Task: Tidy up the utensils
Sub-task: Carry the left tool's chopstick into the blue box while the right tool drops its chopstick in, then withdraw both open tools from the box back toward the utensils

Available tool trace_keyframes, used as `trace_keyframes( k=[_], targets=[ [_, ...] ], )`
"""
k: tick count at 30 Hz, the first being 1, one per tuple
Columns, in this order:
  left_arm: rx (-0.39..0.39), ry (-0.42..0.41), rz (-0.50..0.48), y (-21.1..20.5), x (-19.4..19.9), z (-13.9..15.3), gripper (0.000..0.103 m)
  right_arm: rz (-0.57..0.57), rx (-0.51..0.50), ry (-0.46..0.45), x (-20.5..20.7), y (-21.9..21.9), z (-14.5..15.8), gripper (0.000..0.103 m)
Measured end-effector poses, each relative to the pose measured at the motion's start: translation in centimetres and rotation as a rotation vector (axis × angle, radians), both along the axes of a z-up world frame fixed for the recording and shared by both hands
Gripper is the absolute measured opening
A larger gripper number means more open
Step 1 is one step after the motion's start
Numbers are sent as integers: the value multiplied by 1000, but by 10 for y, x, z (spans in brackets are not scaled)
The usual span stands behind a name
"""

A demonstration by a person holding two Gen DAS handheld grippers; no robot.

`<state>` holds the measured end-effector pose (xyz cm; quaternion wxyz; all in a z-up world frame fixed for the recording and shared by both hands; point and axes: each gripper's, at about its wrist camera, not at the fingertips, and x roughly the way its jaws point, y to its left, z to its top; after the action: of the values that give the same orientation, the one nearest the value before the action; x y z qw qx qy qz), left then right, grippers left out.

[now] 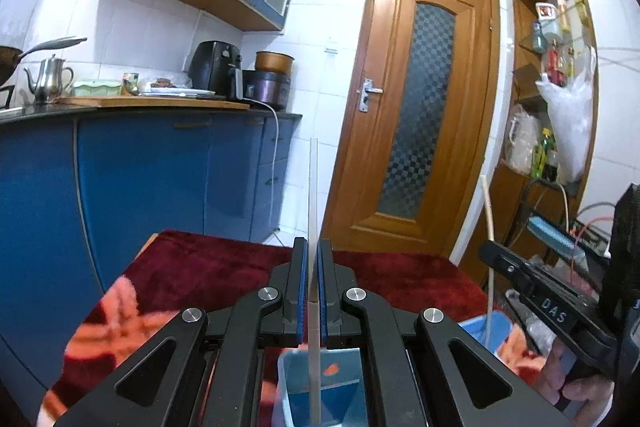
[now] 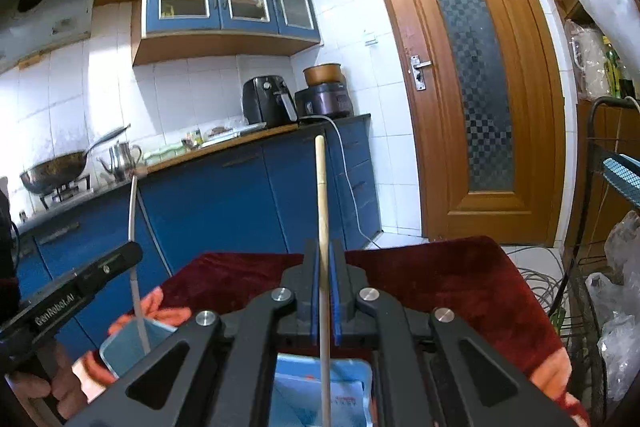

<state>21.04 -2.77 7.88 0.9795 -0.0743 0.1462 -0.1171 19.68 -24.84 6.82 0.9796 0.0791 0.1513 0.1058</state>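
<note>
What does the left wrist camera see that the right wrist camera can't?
Only the left wrist view shows the shelf of bottles and the left gripper shut on a white stick.

Only the right wrist view shows the wok on the stove and the right gripper shut on a wooden stick.

Both show the door, kettle, air fryer and red cloth.

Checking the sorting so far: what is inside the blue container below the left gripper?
The white chopstick, clamped in the left gripper, dips into the blue container. An orange mark shows through its wall. The gripper hides its rim and part of the inside.
</note>
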Motion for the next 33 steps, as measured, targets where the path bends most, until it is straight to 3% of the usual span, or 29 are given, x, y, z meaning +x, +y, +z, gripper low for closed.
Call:
trace_keyframes(
  k=[7,11,23,33],
  targets=[
    [17,72,-30,-3,-5,-8,6,26,-52,30,-12,7,-4,8],
    [43,90,-40,-6,-13,-10,16,31,-36,41,-19,4,-2,21],
    [56,147,-89,2,-53,7,16,21,-26,39,-63,2,25,26],
    [97,257,-118,8,-94,10,17,67,-53,92,-112,10,34,36]
  ],
)
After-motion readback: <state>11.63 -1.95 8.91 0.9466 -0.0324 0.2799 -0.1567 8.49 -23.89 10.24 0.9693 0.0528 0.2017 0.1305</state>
